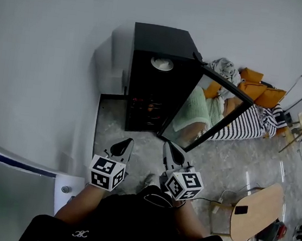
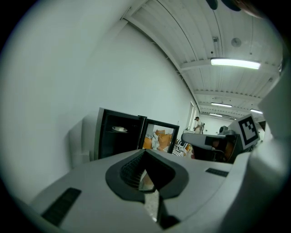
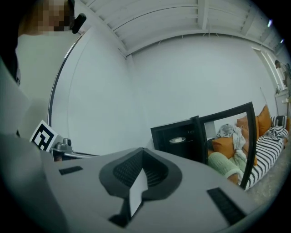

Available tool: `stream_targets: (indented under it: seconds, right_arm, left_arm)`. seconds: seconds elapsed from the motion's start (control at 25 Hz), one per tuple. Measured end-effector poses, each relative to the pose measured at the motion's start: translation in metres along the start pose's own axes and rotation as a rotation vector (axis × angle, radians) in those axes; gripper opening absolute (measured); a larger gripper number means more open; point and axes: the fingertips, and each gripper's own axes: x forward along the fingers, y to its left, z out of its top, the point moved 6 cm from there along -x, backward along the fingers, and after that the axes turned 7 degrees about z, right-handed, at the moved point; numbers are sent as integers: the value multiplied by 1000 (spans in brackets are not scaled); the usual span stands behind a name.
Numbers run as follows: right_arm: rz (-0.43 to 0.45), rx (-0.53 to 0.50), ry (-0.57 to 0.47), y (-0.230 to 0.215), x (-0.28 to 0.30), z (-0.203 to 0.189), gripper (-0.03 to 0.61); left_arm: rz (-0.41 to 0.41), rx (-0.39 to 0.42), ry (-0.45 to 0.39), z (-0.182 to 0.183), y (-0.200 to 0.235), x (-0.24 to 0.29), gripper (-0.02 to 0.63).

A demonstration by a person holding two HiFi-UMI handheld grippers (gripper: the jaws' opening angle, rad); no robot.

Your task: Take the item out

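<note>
A black cabinet [image 1: 159, 41] stands on the floor against the white wall, its glass door [image 1: 209, 112] swung open to the right. Inside on an upper shelf lies a white round dish [image 1: 162, 64], also visible as the dish [image 2: 119, 129] and the dish [image 3: 177, 140]. My left gripper [image 1: 127, 143] and right gripper [image 1: 168, 146] are held side by side in front of the cabinet, well short of it. In the left gripper view the left gripper [image 2: 144, 157] is shut and holds nothing. So is the right gripper [image 3: 142, 154].
Orange cushions [image 1: 263, 93], a striped cloth [image 1: 248, 126] and a green blanket [image 1: 196, 112] lie behind the open door. A round wooden table [image 1: 257, 212] stands at the right. A white curved counter edge [image 1: 4, 156] is at my left. A person [image 2: 197, 122] stands far off.
</note>
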Motion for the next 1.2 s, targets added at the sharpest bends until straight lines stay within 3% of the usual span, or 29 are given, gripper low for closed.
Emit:
stream_targets:
  seconds: [0.52,1.2]
  right_arm:
    - [-25,-33,28,-24,28,4,6]
    - [-35,-18,29,-132,130,27,6]
  left_arm:
    - [51,-20,-15,-5,26,9,0]
    - [73,-11,18,31,61,132,0]
